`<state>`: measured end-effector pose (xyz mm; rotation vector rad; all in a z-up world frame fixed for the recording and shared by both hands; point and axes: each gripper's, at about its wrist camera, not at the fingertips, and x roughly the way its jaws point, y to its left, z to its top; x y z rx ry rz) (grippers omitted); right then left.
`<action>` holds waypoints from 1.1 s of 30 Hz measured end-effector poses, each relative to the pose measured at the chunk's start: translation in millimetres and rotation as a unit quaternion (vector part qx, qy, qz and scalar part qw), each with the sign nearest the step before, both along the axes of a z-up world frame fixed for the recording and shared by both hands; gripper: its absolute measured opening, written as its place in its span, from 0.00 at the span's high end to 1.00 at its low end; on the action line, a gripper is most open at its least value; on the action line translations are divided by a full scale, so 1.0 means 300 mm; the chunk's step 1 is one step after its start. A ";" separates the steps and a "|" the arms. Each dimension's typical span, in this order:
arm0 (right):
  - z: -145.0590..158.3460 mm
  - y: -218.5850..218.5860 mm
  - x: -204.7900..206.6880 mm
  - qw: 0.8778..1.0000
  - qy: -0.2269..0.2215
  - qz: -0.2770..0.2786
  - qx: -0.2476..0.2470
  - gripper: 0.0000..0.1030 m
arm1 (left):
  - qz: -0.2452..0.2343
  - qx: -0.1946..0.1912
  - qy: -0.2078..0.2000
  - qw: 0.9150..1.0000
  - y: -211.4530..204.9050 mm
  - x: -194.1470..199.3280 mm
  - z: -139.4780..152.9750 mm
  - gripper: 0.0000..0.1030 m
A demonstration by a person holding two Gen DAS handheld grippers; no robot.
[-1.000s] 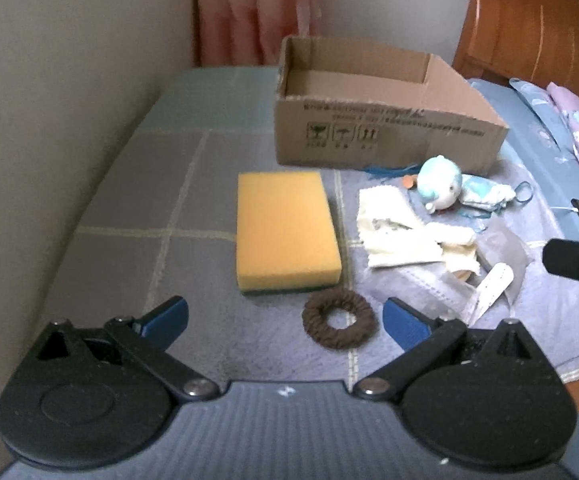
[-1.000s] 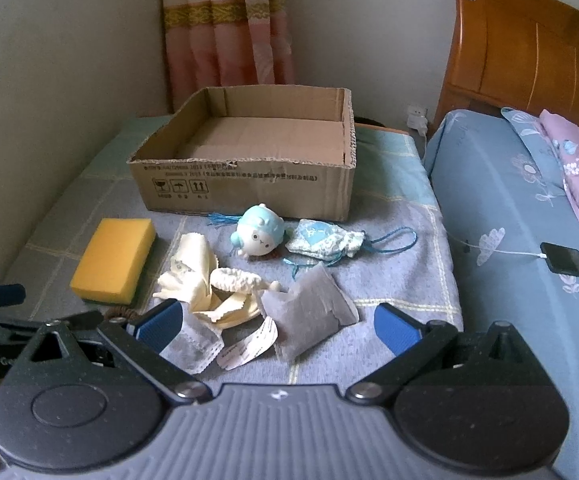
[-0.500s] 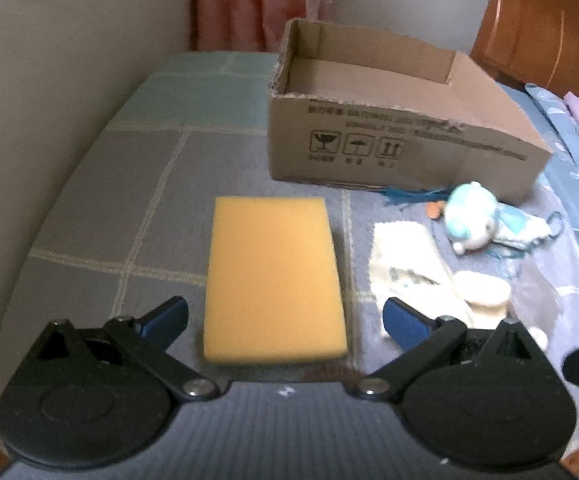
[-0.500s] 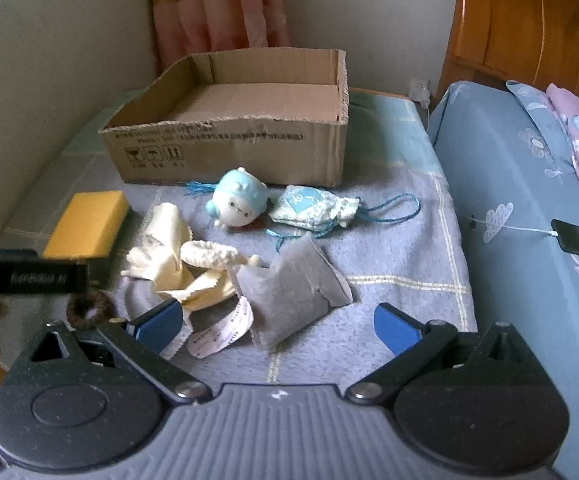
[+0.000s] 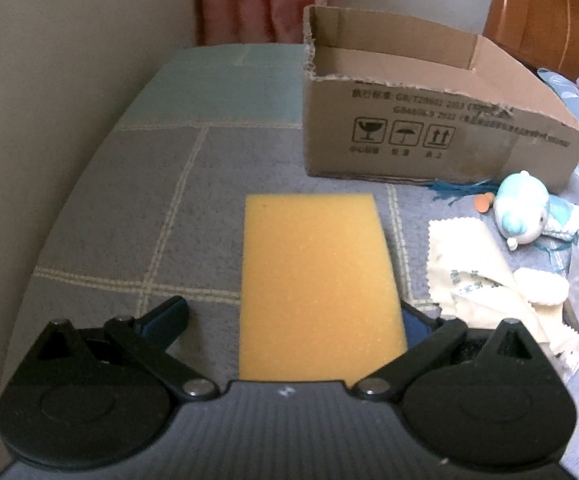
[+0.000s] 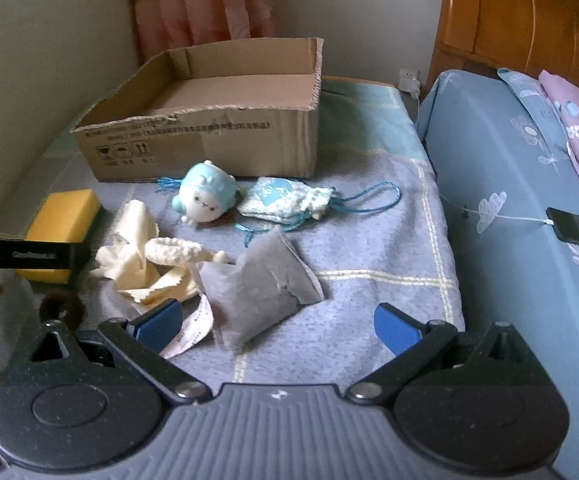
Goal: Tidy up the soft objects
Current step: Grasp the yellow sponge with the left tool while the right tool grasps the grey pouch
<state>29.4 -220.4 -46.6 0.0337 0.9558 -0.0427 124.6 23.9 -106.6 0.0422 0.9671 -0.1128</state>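
A yellow sponge (image 5: 313, 280) lies on the blanket, its near end between the open fingers of my left gripper (image 5: 293, 320); the right pad touches its side, the left pad stands apart. It also shows in the right wrist view (image 6: 63, 220). An empty cardboard box (image 5: 429, 136) stands behind it. A blue plush toy (image 6: 207, 198), a blue pouch (image 6: 285, 200), cream cloths (image 6: 141, 256), a grey pouch (image 6: 261, 284) and a brown hair ring (image 6: 61, 308) lie on the blanket. My right gripper (image 6: 277, 324) is open and empty above the grey pouch's near edge.
A wall (image 5: 49, 80) runs along the left. A bed with a blue sheet (image 6: 509, 220), a phone on a cable (image 6: 573, 230) and a wooden headboard (image 6: 529, 20) is at the right. A paper slip (image 6: 191, 332) lies by the cloths.
My left gripper has moved forward and down so the sponge now sits between its fingers. My right gripper has moved forward toward the grey pouch.
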 end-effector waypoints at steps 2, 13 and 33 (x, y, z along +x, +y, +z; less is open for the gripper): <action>-0.005 0.000 -0.007 1.000 -0.001 0.004 0.004 0.00 | 0.005 0.000 0.001 1.000 -0.001 0.000 0.002 0.00; -0.033 0.050 -0.012 0.999 0.004 0.037 0.011 0.00 | 0.018 0.001 -0.010 1.000 -0.019 -0.005 0.007 0.00; -0.124 -0.022 0.191 0.997 0.033 0.068 0.006 0.00 | 0.021 -0.002 -0.021 1.000 -0.011 0.016 -0.006 0.00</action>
